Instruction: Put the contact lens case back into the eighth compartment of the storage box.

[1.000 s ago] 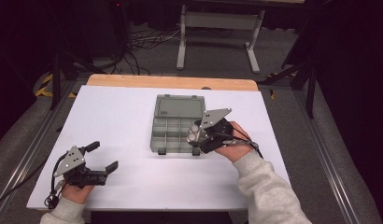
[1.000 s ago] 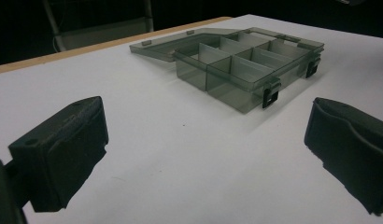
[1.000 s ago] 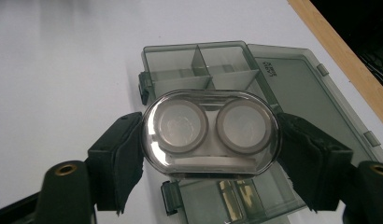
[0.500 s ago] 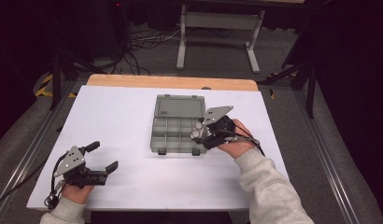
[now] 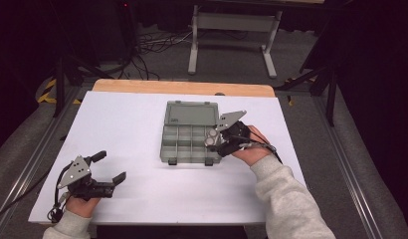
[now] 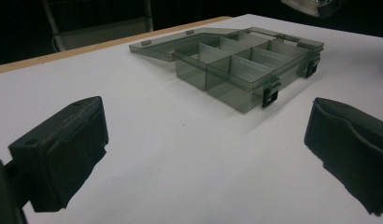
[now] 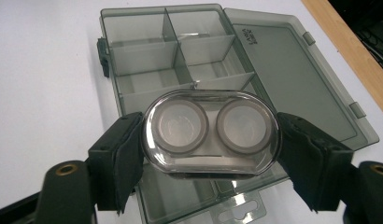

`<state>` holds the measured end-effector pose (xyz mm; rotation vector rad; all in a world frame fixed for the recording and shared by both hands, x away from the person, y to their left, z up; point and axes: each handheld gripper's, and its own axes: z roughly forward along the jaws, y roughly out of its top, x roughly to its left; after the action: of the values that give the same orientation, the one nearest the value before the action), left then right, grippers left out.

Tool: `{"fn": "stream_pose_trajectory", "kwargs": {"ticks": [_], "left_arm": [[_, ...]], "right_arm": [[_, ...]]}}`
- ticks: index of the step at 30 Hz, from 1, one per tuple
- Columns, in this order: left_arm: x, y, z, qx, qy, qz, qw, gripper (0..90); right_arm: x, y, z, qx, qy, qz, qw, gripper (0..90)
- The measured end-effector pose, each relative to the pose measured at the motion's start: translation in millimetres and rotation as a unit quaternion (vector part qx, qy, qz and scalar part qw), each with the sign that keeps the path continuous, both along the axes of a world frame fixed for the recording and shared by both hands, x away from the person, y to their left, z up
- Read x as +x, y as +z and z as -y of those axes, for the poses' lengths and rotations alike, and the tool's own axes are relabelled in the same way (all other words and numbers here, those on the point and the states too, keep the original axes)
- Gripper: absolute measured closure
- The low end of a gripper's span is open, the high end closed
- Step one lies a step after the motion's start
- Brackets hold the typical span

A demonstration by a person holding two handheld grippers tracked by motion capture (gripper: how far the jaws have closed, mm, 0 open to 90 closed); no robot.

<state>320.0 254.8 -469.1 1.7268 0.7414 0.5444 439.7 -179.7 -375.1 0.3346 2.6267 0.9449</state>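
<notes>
Grey plastic organiser box (image 5: 191, 133) lay near the middle of the white bench (image 5: 132, 124), its lid folded flat toward the far edge and its tray of small compartments uncovered; two black latches sat on the near wall of the tray. Right tool (image 5: 215, 140) hovered over the right side of that tray, its jaws closed on a clear oval case (image 7: 210, 134) with two round wells side by side; in the right gripper view the black pads pressed the case at its two short ends, and the compartments showed beneath and beyond it, so the case was held above the box rather than resting in it. Left tool (image 5: 110, 166) rested low over the near left part of the bench, well apart from the box, its jaws spread wide with nothing between them; in the left gripper view the bare white surface lay between the two pads (image 6: 63, 149), and the box stood farther off with its latches facing that tool.
</notes>
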Motion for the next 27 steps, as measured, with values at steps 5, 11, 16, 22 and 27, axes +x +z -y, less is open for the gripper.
{"fn": "stream_pose_trajectory", "kwargs": {"ticks": [5,11,16,22,27], "left_arm": [[0.0,0.0,0.0,0.001,0.000,0.000,1.0000,0.6],[0.0,0.0,0.0,0.001,0.000,0.000,1.0000,0.5],[0.0,0.0,0.1,0.001,0.000,0.000,1.0000,0.6],[0.2,-0.1,0.1,0.001,0.000,-0.001,1.0000,0.6],[0.1,-0.2,0.2,0.000,0.001,-0.001,1.0000,0.6]], "right_arm": [[4.1,-2.4,0.5,-0.009,0.002,-0.006,0.9999,26.3],[7.0,-5.5,0.6,-0.017,0.005,-0.015,0.9997,26.3],[10.0,-8.6,0.8,-0.022,0.007,-0.021,0.9995,26.4],[12.6,-12.5,0.8,-0.030,0.006,-0.031,0.9990,26.4],[14.0,-15.0,-1.7,-0.046,0.009,-0.037,0.9982,26.4]]}}
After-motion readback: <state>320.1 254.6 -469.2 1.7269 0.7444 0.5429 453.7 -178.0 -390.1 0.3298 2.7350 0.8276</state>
